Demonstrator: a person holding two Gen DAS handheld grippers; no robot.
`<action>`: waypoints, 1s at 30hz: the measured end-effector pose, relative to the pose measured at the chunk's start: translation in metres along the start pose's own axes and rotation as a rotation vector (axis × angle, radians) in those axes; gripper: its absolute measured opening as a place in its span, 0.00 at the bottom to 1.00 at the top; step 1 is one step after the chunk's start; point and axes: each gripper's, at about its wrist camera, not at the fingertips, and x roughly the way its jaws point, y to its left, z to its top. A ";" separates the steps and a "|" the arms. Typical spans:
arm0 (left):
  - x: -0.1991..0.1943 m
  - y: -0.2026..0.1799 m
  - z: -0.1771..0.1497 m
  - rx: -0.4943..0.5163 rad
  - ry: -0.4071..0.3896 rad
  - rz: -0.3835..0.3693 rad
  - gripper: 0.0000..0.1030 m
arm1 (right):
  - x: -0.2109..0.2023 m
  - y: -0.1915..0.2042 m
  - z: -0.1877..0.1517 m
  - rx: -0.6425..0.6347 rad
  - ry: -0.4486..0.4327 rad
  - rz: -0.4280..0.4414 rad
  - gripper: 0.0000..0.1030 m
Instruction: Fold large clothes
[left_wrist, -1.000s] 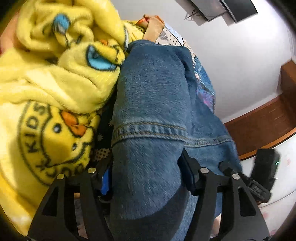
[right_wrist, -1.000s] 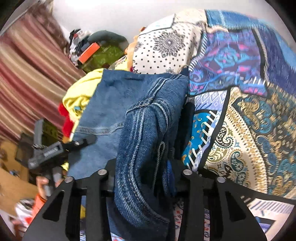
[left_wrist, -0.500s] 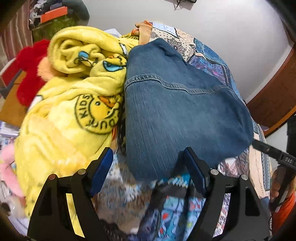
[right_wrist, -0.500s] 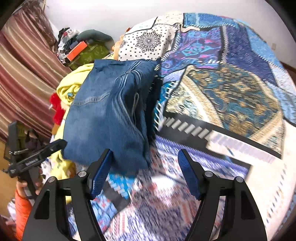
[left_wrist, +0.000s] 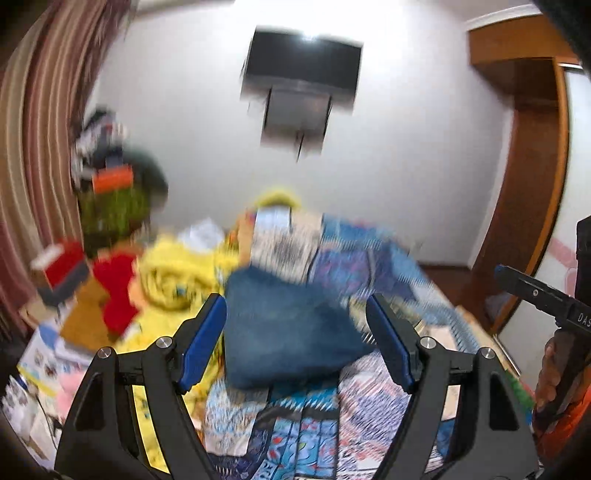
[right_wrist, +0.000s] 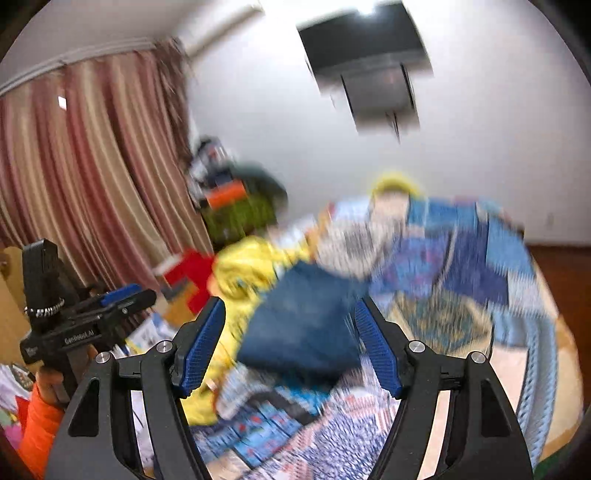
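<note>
Looking along both grippers, we see the folded jeans (left_wrist: 284, 328) lying on the patterned bedspread (left_wrist: 332, 417), near its left edge and touching the yellow fleece blanket (left_wrist: 173, 273) piled there. Through the blur, the denim bundle's long axis seems to run from the bed's near end toward the far wall, though we cannot tell which end is the waistband. Our left gripper (left_wrist: 295, 339) hangs above the bed with jaws spread wide, grasping nothing. Our right gripper (right_wrist: 290, 343) is likewise released and empty, with the jeans (right_wrist: 303, 328) framed between its blue pads (right_wrist: 199, 343).
</note>
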 end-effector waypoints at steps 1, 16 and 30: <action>-0.018 -0.009 0.003 0.014 -0.044 0.000 0.75 | -0.017 0.009 0.003 -0.012 -0.049 0.003 0.67; -0.134 -0.079 -0.045 0.111 -0.284 0.077 0.83 | -0.089 0.073 -0.031 -0.090 -0.202 -0.058 0.73; -0.142 -0.085 -0.061 0.087 -0.303 0.105 0.99 | -0.102 0.071 -0.044 -0.104 -0.221 -0.182 1.00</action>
